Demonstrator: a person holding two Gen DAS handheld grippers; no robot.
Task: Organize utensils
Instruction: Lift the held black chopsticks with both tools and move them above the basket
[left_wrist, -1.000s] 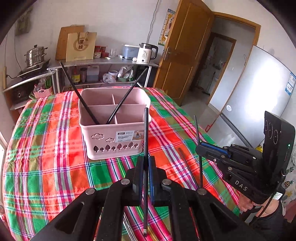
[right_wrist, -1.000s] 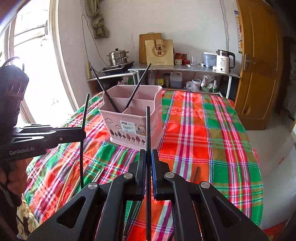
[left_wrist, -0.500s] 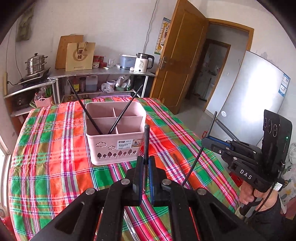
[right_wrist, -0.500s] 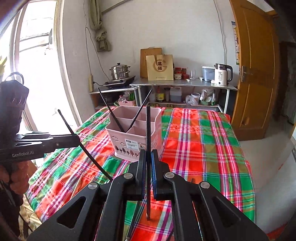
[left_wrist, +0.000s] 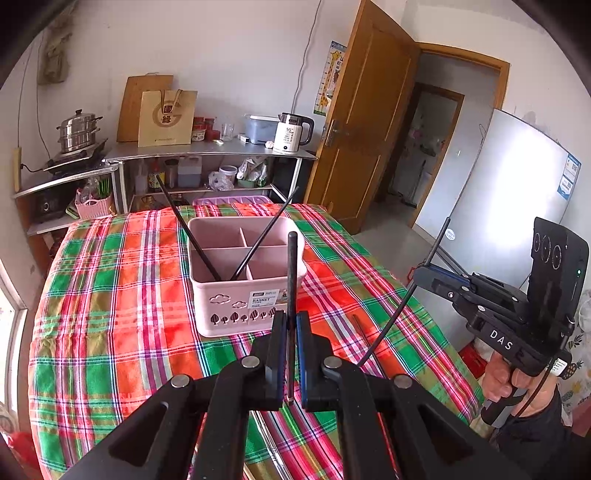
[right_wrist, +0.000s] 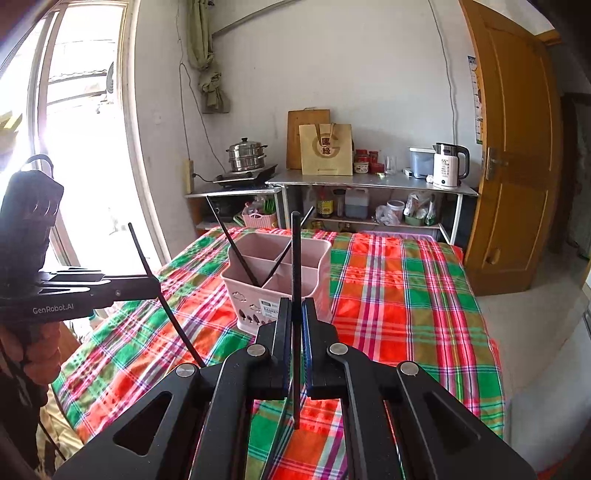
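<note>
A pink divided basket (left_wrist: 243, 291) (right_wrist: 255, 295) stands on the plaid table with two black chopsticks (left_wrist: 184, 229) leaning in it. My left gripper (left_wrist: 291, 325) is shut on a black chopstick (left_wrist: 291, 273), held upright above the table in front of the basket. It also shows in the right wrist view (right_wrist: 157, 290) at the left with its chopstick (right_wrist: 166, 295) tilted. My right gripper (right_wrist: 294, 310) is shut on another black chopstick (right_wrist: 295, 280), held upright. In the left wrist view it (left_wrist: 421, 275) is at the right, its chopstick (left_wrist: 402, 295) slanting.
More chopsticks lie on the plaid cloth (left_wrist: 110, 295) near the front edge (left_wrist: 360, 325). A metal shelf (left_wrist: 207, 151) with a kettle, pot and paper bag stands behind the table. A wooden door (left_wrist: 365, 133) and a fridge (left_wrist: 509, 192) are at the right.
Both grippers have risen and pulled back from the basket, each still gripping its chopstick. The chopsticks seen from the opposite views have tilted from upright to slanting.
</note>
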